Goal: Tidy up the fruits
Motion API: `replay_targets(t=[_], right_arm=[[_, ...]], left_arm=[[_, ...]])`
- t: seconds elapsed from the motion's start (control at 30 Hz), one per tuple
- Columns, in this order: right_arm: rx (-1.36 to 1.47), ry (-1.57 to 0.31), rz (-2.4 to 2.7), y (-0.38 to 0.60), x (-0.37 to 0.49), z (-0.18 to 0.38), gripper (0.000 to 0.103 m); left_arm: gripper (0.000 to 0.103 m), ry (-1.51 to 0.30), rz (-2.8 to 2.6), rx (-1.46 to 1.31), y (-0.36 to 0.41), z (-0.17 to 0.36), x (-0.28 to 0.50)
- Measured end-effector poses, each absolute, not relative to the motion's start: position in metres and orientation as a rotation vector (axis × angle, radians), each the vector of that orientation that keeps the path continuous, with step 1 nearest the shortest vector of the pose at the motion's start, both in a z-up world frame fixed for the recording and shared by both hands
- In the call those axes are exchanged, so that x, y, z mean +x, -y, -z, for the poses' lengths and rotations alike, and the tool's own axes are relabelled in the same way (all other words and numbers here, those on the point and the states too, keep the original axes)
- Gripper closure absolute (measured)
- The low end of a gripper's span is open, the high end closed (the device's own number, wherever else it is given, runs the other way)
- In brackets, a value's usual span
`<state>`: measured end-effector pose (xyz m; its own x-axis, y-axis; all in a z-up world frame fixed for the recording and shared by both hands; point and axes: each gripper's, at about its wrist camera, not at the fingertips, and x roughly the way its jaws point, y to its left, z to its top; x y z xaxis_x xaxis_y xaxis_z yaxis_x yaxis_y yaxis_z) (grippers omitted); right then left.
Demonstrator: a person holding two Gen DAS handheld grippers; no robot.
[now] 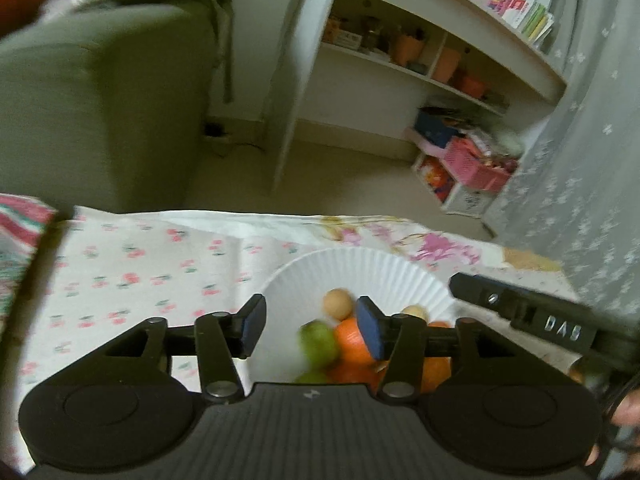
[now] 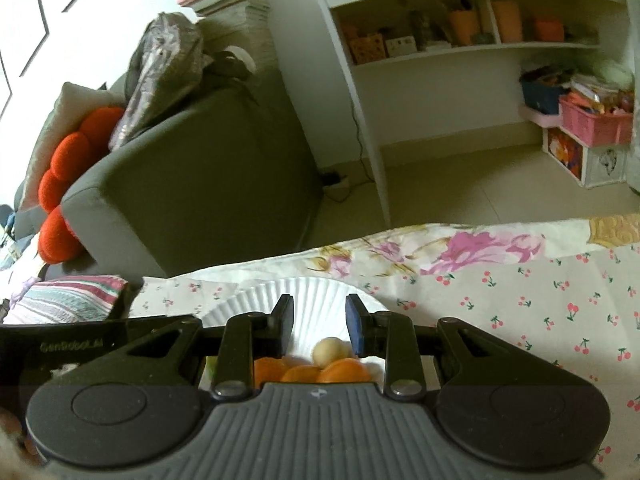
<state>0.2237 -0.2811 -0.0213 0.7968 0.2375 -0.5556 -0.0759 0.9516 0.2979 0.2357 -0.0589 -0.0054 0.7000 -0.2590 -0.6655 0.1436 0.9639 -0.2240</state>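
Note:
A white paper plate (image 1: 360, 268) (image 2: 280, 288) on the cherry-print cloth holds oranges (image 1: 352, 342) (image 2: 344, 370), a blurred green fruit (image 1: 318, 342) and a small beige round fruit (image 1: 338, 303) (image 2: 328, 350). My left gripper (image 1: 312, 328) hangs open over the plate's near side. Nothing is between its blue pads, and the green fruit and an orange lie below the gap. My right gripper (image 2: 319, 322) is over the same plate with its jaws close together, only a narrow gap between them and nothing in it. In the left wrist view its black body (image 1: 540, 320) reaches in from the right.
The table's far edge (image 1: 280, 216) drops to a tiled floor. Beyond stand a green sofa (image 2: 200, 184) and a white shelf unit (image 1: 400, 60) with a pink basket (image 1: 476, 164). A folded striped cloth (image 2: 68, 296) lies at the table's left. A hand (image 1: 628, 412) shows at the right edge.

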Motion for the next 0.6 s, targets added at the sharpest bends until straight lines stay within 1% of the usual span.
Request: replay_targets(t=[0.1,0.17,0.3,0.4,0.47,0.53,0.6], right_arm=[[0.257,-0.648,-0.163,0.274,0.219,0.019,0.075],[0.243,-0.663,-0.154,0.271,0.213,0.016,0.073],[0.189,-0.656,-0.139,0.263,0.19,0.002,0.073],[0.204,-0.652,-0.142,0.262,0.172,-0.006,0.072],[0.211,-0.649,-0.133,0.259,0.161,-0.008,0.071],[0.189,-0.648,-0.126,0.252,0.154,-0.009,0.068],[0.148,-0.633,-0.115,0.244,0.144,-0.011,0.068]], left_arm=[[0.059,-0.766,0.183,-0.117,0.057,0.003,0.219],[0.052,-0.768,0.166,-0.106,0.056,0.001,0.207],[0.046,-0.753,0.179,-0.123,0.054,-0.006,0.181],[0.041,-0.738,0.172,-0.109,0.054,-0.011,0.163],[0.031,-0.737,0.154,-0.11,0.052,-0.014,0.153],[0.031,-0.73,0.145,-0.105,0.05,-0.016,0.142],[0.03,-0.724,0.137,-0.092,0.047,-0.019,0.132]])
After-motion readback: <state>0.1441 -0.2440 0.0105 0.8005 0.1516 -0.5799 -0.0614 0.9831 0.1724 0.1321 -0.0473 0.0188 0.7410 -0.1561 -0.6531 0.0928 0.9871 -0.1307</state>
